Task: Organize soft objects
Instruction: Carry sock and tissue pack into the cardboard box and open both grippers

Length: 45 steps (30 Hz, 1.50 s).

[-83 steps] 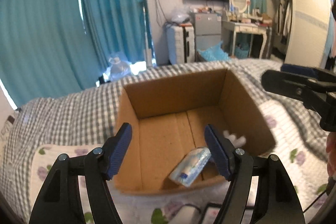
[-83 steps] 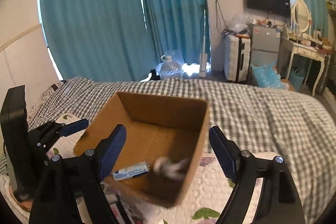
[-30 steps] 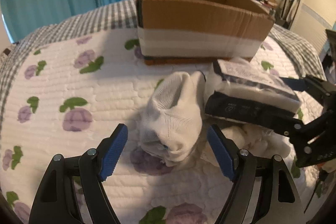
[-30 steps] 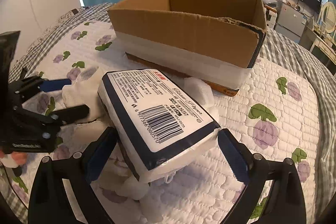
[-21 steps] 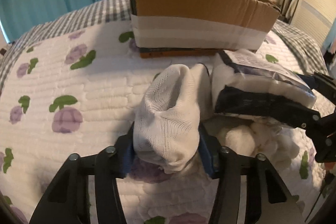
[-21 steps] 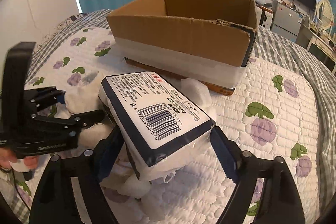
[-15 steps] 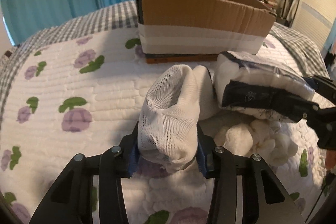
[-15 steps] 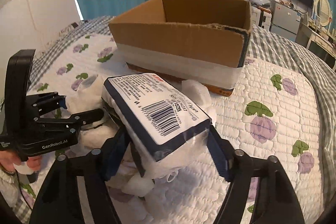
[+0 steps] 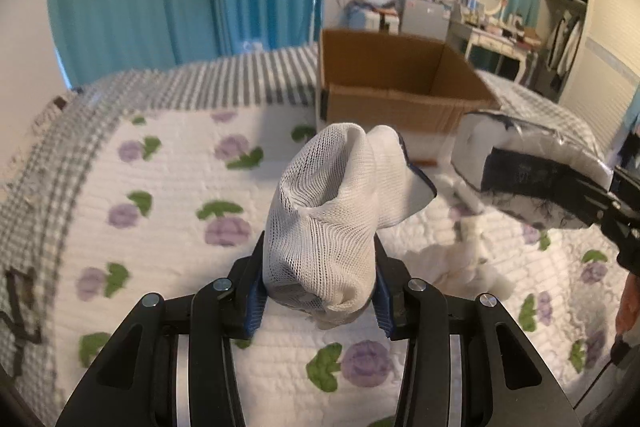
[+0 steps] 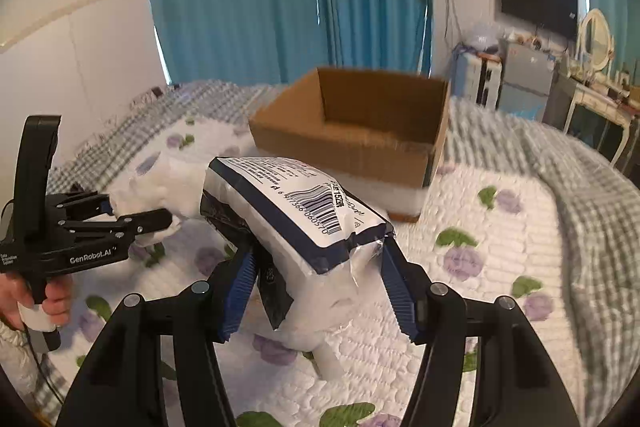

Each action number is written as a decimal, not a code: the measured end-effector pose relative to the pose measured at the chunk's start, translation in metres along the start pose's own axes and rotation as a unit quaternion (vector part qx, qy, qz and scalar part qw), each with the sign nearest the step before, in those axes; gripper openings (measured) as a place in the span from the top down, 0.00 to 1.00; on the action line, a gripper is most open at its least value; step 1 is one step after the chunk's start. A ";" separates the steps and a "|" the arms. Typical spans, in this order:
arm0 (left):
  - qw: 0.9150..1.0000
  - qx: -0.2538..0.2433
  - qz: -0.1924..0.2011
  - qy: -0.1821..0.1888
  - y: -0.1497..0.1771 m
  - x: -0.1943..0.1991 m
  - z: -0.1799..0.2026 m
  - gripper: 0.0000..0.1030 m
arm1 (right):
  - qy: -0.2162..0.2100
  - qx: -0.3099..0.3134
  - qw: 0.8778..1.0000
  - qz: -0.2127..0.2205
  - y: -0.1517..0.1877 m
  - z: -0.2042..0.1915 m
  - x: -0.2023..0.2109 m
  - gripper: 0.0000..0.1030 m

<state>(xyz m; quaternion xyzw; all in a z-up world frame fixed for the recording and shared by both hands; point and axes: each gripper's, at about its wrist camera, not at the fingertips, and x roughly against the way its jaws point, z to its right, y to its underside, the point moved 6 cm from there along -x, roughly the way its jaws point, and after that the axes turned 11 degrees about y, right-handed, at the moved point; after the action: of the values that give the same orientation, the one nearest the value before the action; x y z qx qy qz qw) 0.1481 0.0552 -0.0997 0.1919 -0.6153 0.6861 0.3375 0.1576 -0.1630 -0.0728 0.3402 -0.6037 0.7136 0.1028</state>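
My left gripper (image 9: 318, 301) is shut on a white sock bundle (image 9: 332, 215) and holds it above the quilt. It also shows in the right wrist view (image 10: 132, 215), at the left. My right gripper (image 10: 316, 291) is shut on a plastic-wrapped white pack with a barcode (image 10: 296, 211), lifted off the bed; the pack shows at the right of the left wrist view (image 9: 528, 163). An open cardboard box (image 10: 360, 131) stands on the bed beyond both grippers, also in the left wrist view (image 9: 400, 87).
White soft pieces (image 9: 468, 263) lie on the floral quilt (image 9: 168, 195) below the pack. A grey checked blanket (image 10: 568, 155) covers the far side of the bed. Curtains, a dresser and a wardrobe stand behind.
Both grippers closed on their items and lifted them off the quilt. The views now sit higher, with the box farther ahead.
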 end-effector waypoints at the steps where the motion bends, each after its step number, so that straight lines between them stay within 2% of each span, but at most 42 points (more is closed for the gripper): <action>1: 1.000 -0.004 0.007 -0.001 -0.005 0.008 0.003 0.59 | 0.003 0.000 1.000 0.009 -0.007 0.000 0.008 0.41; 9: 0.999 -0.007 0.052 0.007 -0.045 0.045 0.014 0.59 | 0.025 0.004 0.998 0.066 -0.065 0.008 0.055 0.41; 15: 0.997 -0.010 0.074 0.007 -0.088 0.041 0.016 0.59 | 0.040 0.004 0.995 0.090 -0.107 0.021 0.053 0.41; 21: 0.996 -0.029 0.084 -0.003 -0.136 0.008 0.018 0.59 | 0.056 -0.007 0.994 0.092 -0.147 0.043 0.010 0.41; 25: 0.997 -0.041 0.066 -0.005 -0.157 -0.034 0.019 0.59 | 0.065 -0.013 0.995 0.073 -0.164 0.055 -0.042 0.41; 30: 0.998 -0.049 0.039 -0.005 -0.169 -0.092 0.016 0.59 | 0.060 -0.015 0.997 0.044 -0.165 0.065 -0.102 0.41; 33: 0.999 -0.035 0.034 0.019 -0.174 -0.118 0.012 0.59 | 0.044 -0.027 0.998 0.025 -0.163 0.075 -0.136 0.41; 35: 0.999 -0.037 0.033 0.022 -0.176 -0.128 0.013 0.58 | 0.047 -0.028 0.998 0.021 -0.162 0.082 -0.151 0.40; 38: 0.998 -0.039 0.036 0.029 -0.177 -0.139 0.014 0.54 | 0.048 -0.024 0.998 0.021 -0.160 0.085 -0.165 0.38; 40: 0.998 -0.028 0.041 0.044 -0.178 -0.142 0.014 0.38 | 0.038 -0.025 0.999 0.023 -0.157 0.084 -0.170 0.31; 41: 0.998 -0.023 0.045 0.048 -0.178 -0.141 0.014 0.35 | 0.030 -0.027 0.999 0.026 -0.155 0.083 -0.171 0.26; 43: 0.998 -0.025 0.051 0.041 -0.181 -0.138 0.015 0.32 | 0.031 -0.028 0.999 0.029 -0.154 0.079 -0.171 0.21; 45: 0.997 -0.032 0.054 0.036 -0.182 -0.132 0.017 0.32 | 0.038 -0.026 0.998 0.034 -0.153 0.077 -0.165 0.21</action>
<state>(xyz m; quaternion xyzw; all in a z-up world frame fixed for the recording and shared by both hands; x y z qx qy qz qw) 0.3655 0.0117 -0.0565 0.1225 -0.6337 0.6896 0.3284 0.3943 -0.1527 -0.0493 0.2893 -0.6291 0.7130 0.1105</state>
